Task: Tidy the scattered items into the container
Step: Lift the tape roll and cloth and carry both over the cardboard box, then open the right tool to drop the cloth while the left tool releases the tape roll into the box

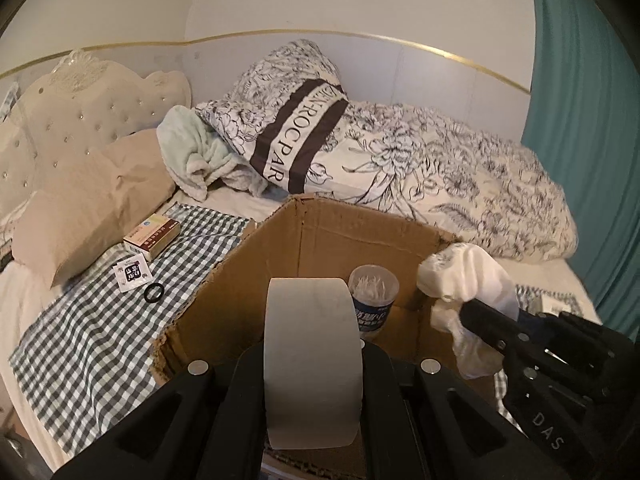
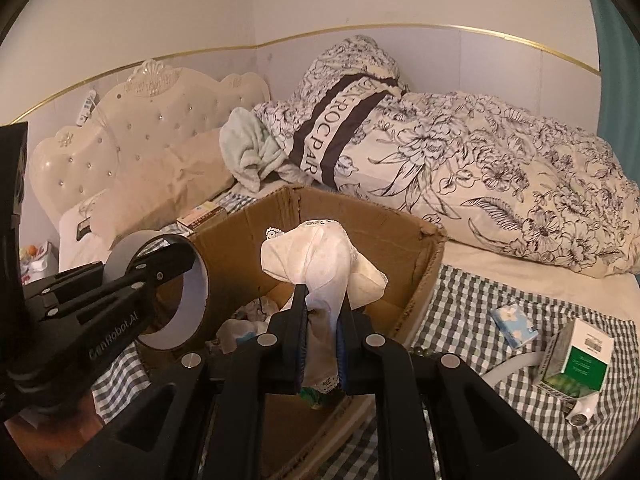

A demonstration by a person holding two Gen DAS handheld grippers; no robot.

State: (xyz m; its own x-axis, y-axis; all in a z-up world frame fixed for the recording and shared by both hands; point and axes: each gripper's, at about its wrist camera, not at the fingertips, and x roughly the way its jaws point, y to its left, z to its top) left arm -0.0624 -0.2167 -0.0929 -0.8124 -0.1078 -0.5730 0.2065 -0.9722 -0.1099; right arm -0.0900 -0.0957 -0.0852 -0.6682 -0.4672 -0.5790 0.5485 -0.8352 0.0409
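The left gripper (image 1: 314, 364) is clamped on a roll of tape (image 1: 313, 360), wide and pale grey-white with a brown core, held above the near side of the box (image 1: 340, 236). In the right wrist view the same roll (image 2: 160, 292) shows its open ring, and the arm beside it reads "GenRobot.AI". The right gripper (image 2: 322, 320) pinches a white cloth (image 2: 320, 264) with lace trim between narrow blue-lined fingers (image 2: 344, 336); the cloth bunches above the fingers and hangs over the box's opening. In the left wrist view that gripper body carries the letters "DAS".

The box is one brown open carton with ragged edges, standing on a green-and-white checked sheet (image 1: 100, 320). Inside it stands one clear tub of cotton swabs (image 1: 374, 292) with a blue label whose writing is too small to read, and some crumpled white things lie on its floor.

Left of the box lie three items: a small carton (image 1: 152, 236) with red and cream print, a white sachet (image 1: 132, 274) and a black ring (image 1: 154, 293). Right of it lie a blue tissue pack (image 2: 514, 320) with white flowers, a green-and-white carton (image 2: 576, 360) and a white curved piece (image 2: 508, 368).

Behind the box, a flowered pillow (image 2: 340, 128) bears a dark band reading "ROCPAR".
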